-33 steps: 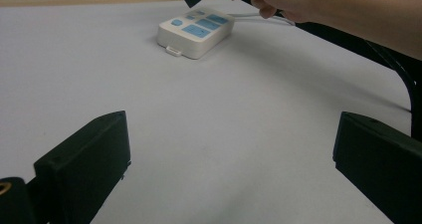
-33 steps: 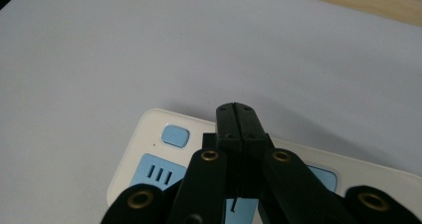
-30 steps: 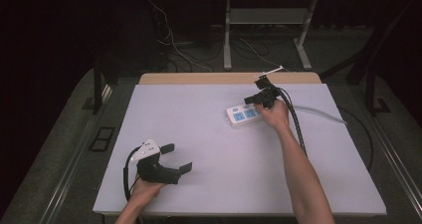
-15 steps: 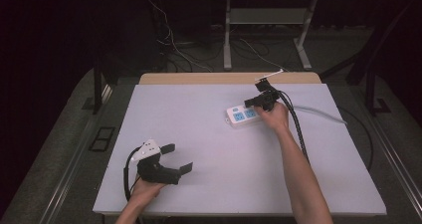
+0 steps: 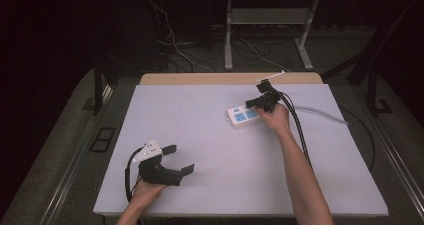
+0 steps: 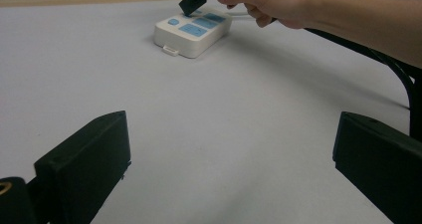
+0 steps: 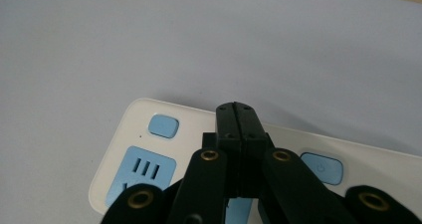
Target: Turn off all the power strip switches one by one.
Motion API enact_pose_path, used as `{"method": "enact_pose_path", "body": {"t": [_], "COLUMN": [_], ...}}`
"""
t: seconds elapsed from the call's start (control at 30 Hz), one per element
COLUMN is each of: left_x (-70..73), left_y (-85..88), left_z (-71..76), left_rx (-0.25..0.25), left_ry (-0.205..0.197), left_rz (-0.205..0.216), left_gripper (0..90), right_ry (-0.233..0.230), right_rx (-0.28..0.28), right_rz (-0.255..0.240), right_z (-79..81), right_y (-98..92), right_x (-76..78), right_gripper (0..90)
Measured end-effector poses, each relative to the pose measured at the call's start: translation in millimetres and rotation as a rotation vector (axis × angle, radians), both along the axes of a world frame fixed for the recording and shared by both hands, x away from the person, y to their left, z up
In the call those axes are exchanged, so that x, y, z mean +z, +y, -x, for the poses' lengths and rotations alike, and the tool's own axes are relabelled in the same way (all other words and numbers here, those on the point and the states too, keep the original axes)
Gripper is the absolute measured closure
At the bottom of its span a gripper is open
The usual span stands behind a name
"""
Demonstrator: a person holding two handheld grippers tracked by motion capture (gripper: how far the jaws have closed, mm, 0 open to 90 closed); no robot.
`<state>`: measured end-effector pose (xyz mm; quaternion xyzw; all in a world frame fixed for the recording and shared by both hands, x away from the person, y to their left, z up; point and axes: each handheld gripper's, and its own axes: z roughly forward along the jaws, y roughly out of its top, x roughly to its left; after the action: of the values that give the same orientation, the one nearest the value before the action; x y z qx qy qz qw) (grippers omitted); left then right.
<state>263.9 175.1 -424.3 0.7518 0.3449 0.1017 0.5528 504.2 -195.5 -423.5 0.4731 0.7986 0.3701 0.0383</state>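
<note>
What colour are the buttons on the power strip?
Light blue, on the white power strip; the buttons show best in the right gripper view.

Left gripper: matt black body with a white-grey three-cornered plate on top. Its two fingers are broad, flat-faced black blocks with squared edges; a brass-coloured fastener sits at the base of one. A black cable loops from the body's rear.

Right gripper: black throughout. Its fingers are narrow black bars, each bearing small dark screws near the tip. Black linkage arms behind them carry four brass-coloured pivot rivets. A bundle of black cables trails from the body alongside the forearm.

Both forearms are bare; no sleeves, gloves or wristwear are visible.
</note>
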Motion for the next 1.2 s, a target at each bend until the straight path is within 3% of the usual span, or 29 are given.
{"method": "enact_pose_path", "body": {"t": [0.3, 0.57, 1.2], "left_x": [0.3, -0.3, 0.5], "left_y": [-0.6, -0.8, 2.5], "left_z": [0.8, 0.0, -0.9], "left_rx": [0.0, -0.002, 0.009], "left_ry": [-0.001, 0.0, -0.001], "left_rz": [0.001, -0.003, 0.006], "left_gripper": [0.0, 0.0, 0.0], "right_ry": [-0.019, -0.021, -0.021], "right_rx": [-0.002, -0.01, -0.008], "right_rz": [0.046, 0.003, 0.007], "right_z": [2.1, 3.3, 2.8], "right_y": [4.8, 0.7, 1.4], "right_x": [0.8, -2.2, 4.0], "right_gripper": [90.0, 90.0, 90.0]}}
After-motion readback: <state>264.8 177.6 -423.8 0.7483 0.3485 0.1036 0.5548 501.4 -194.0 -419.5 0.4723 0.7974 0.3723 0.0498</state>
